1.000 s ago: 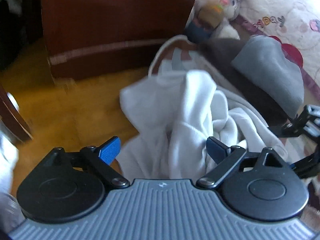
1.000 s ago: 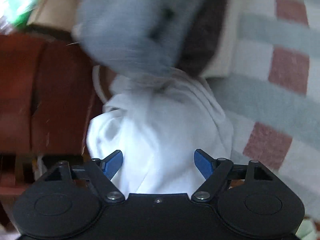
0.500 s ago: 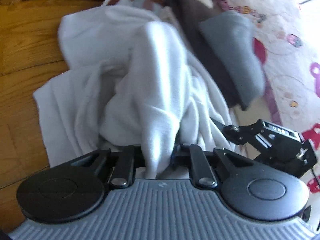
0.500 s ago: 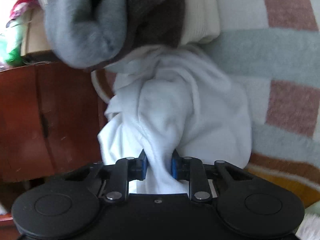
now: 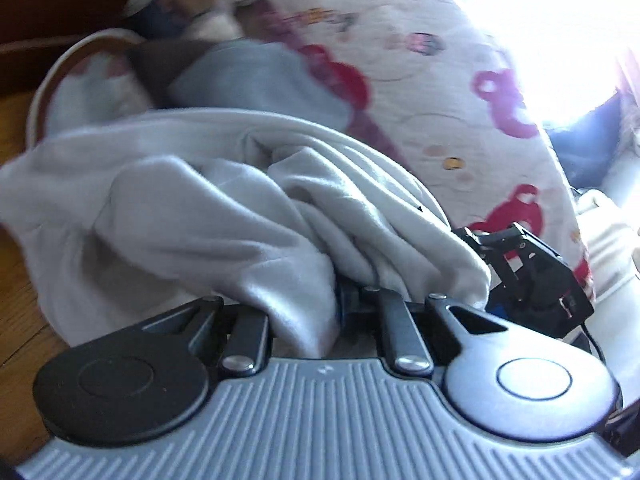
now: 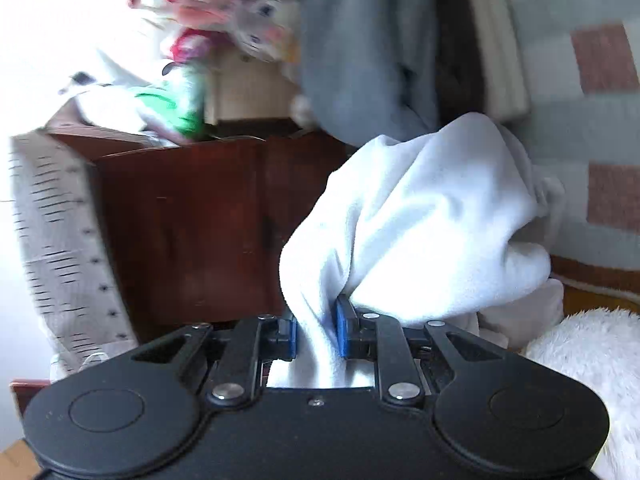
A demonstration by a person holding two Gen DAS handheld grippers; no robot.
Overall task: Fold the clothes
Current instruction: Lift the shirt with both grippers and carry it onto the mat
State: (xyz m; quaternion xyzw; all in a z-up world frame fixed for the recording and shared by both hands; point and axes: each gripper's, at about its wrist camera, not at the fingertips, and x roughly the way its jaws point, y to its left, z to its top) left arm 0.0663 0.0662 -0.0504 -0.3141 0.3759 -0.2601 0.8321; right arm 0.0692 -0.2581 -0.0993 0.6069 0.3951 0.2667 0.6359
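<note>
Window glare blows out one upper corner of each view — motion-blurred, fisheye-bent edges.

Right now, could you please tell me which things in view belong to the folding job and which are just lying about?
In use: white garment, clamped in both the left tongs and the right tongs.

Lying about: grey garment, plush toy, patterned bedspread, wooden cabinet.
</note>
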